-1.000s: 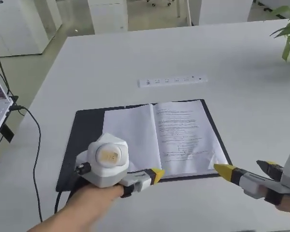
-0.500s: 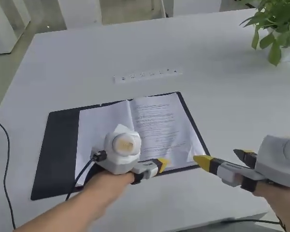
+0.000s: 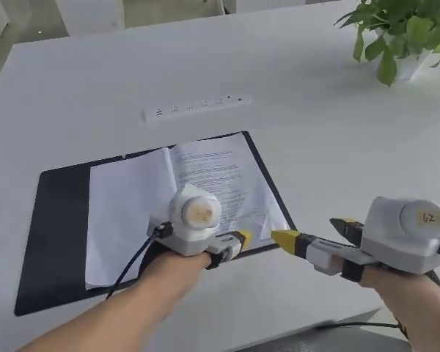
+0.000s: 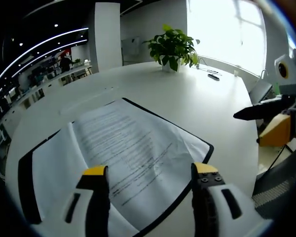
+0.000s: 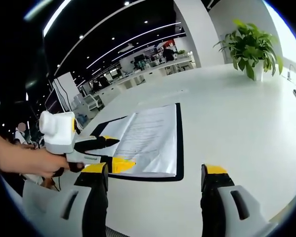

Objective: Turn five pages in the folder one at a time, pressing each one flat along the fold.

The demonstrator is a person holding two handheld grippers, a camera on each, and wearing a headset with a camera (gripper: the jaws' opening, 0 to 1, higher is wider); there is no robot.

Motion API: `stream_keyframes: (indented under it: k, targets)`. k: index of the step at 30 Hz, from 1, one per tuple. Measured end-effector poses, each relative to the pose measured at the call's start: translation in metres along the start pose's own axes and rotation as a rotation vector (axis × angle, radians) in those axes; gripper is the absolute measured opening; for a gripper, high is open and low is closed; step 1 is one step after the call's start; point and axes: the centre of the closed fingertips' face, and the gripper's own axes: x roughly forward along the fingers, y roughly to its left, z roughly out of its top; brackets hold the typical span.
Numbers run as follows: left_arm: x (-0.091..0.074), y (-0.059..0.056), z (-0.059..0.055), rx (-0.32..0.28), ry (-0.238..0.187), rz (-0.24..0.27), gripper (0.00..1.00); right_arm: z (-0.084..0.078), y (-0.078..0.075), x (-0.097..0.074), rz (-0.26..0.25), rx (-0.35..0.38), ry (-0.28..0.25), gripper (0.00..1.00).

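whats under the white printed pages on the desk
An open black folder lies under the white printed pages, its cover bare to their left. Anything beneath the top sheets is covered.

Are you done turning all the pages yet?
Not yet. Done: the folder is open, with a blank page flat on its left side; how many turned, I cannot tell. In hand: the left gripper and right gripper, both open, hover by the printed page. Left: pinch that page, turn, press the fold.
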Motion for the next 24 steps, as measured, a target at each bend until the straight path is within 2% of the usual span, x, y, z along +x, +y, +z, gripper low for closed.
stream_keyframes:
  k: [3, 9, 12, 13, 18, 21, 24]
  targets:
    - [0.008, -0.001, 0.002, -0.002, -0.002, 0.006, 0.65, -0.002, -0.001, 0.001, 0.0, 0.008, 0.005, 0.77]
    - [0.019, -0.001, -0.004, 0.013, 0.02, 0.028, 0.62, -0.003, -0.001, 0.001, 0.009, 0.006, 0.007, 0.76]
    - [0.022, -0.002, -0.015, 0.017, 0.062, 0.038, 0.59, -0.004, -0.001, 0.002, 0.012, 0.006, 0.009, 0.76]
    - [0.022, -0.002, -0.016, 0.037, 0.064, 0.046, 0.59, -0.004, -0.001, 0.003, 0.013, 0.007, 0.008, 0.76]
    - [0.022, -0.003, -0.017, 0.04, 0.045, 0.043, 0.56, -0.005, -0.001, 0.005, 0.018, 0.009, 0.01, 0.76]
    - [0.022, -0.002, -0.018, 0.032, 0.02, 0.036, 0.55, -0.006, -0.002, 0.008, 0.019, 0.011, 0.013, 0.76]
    - [0.023, -0.004, -0.018, 0.033, 0.007, 0.029, 0.5, -0.008, -0.001, 0.008, 0.025, 0.014, 0.018, 0.75]
